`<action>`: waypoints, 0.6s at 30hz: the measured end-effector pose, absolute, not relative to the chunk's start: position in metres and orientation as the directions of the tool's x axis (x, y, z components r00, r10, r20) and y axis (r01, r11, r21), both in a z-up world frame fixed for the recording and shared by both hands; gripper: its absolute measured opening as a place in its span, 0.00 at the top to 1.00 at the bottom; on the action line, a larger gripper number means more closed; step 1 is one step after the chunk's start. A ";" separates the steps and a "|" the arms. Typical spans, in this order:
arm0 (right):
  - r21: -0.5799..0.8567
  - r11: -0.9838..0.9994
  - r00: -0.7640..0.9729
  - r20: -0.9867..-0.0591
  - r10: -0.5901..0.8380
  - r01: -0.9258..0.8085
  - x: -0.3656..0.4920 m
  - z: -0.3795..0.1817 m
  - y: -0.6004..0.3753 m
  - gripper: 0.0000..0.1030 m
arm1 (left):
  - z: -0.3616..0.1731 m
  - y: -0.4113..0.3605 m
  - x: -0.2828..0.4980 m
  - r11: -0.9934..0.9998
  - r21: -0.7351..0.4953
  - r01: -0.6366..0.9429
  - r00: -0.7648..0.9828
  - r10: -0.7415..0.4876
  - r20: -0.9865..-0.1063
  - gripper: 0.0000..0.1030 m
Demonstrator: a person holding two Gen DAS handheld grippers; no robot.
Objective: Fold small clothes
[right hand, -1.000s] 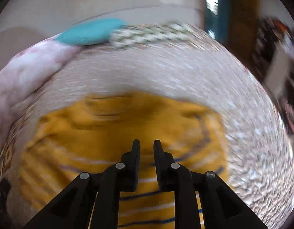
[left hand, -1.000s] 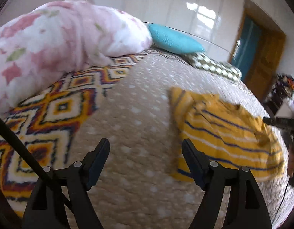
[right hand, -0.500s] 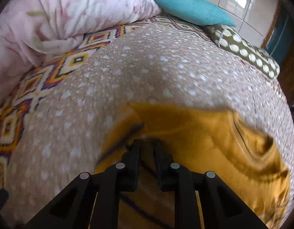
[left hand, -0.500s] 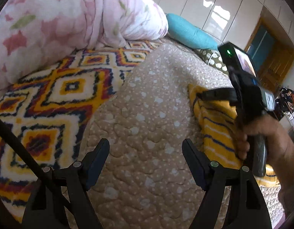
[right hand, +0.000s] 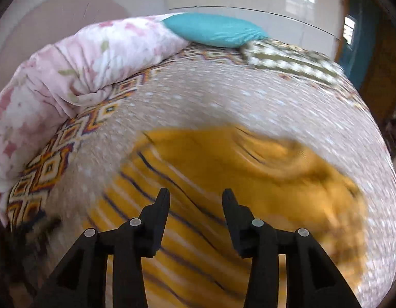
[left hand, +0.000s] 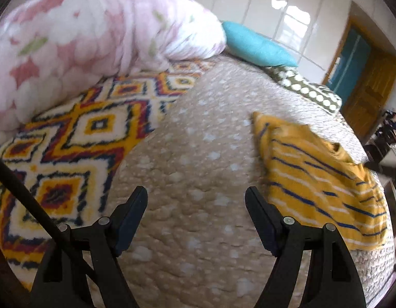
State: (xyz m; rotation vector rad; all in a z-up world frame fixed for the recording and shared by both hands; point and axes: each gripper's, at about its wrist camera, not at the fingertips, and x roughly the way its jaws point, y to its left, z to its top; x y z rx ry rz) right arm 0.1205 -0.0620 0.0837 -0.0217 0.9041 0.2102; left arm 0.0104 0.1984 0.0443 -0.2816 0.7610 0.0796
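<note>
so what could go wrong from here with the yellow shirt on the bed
1. The yellow striped shirt lies rumpled, its top layer bunched; another fold now would likely trap those wrinkles.
2. The right gripper is open above the cloth, and its view is motion-blurred; closing mid-sweep could pinch several layers or miss the edge.
3. The left gripper is open over bare quilt, beside the shirt, so nothing pins the fabric and it may slide when pulled.

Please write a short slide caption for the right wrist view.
Open right gripper above a yellow striped garment on the bed.
</note>
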 end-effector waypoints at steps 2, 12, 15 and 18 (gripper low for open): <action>0.086 0.988 0.601 -0.785 0.149 -0.132 0.094 0.076 -0.100 0.55 | 0.050 0.179 0.006 0.970 -0.211 -0.118 0.740 -0.056 -0.670 0.22; 0.165 0.941 0.543 -0.839 -0.024 0.297 0.014 0.004 -0.288 0.54 | 0.017 0.108 0.024 0.992 -0.112 0.052 0.641 -0.119 -0.758 0.19; 0.233 0.918 0.592 -0.806 -0.002 0.322 0.003 0.013 -0.299 0.53 | 0.012 0.118 0.026 0.983 -0.179 0.029 0.624 -0.158 -0.765 0.18; 0.199 0.941 0.657 -0.753 -0.031 0.272 0.012 0.040 -0.284 0.53 | 0.011 0.116 0.026 0.985 -0.171 0.030 0.628 -0.151 -0.764 0.18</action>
